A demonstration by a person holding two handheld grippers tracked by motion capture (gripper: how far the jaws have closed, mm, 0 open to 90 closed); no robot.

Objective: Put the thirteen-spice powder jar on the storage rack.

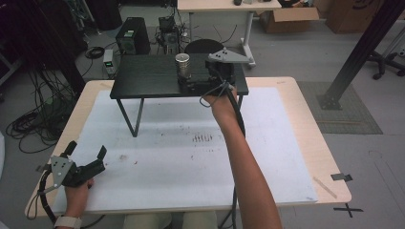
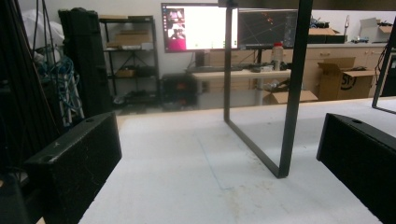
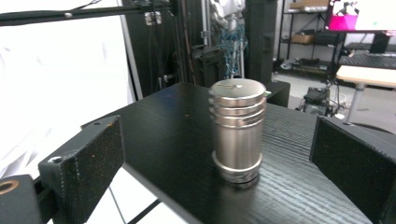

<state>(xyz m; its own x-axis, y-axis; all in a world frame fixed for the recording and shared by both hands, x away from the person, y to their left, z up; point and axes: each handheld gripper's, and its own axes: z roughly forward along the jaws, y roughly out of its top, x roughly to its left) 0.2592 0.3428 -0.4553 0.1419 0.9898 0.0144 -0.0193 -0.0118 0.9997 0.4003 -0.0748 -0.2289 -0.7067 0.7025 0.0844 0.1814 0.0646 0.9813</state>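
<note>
White foam board (image 1: 181, 157) covered the table, with a small black shelf (image 1: 148, 78) at its far side. From above, the metal cylinder (image 1: 182, 65) stood on that shelf, right gripper (image 1: 198, 86) just beside it. Left gripper (image 1: 86, 155) sat well short of the shelf, jaws apart. Left gripper view: shelf legs (image 2: 286, 116), nothing between jaws. Right gripper view: cylinder (image 3: 237, 130) upright on the shelf, jaws wide, not touching.

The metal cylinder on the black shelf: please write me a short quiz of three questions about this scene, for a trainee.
1. True or false: the right gripper squeezes the metal cylinder.
2. The cylinder stands on: A) the white mat, B) the black shelf, C) the floor.
3. Where does the left gripper rest?

Key
1. False: jaws open, clear of it.
2. B, the black shelf.
3. At the near left corner of the white mat, open.
</note>
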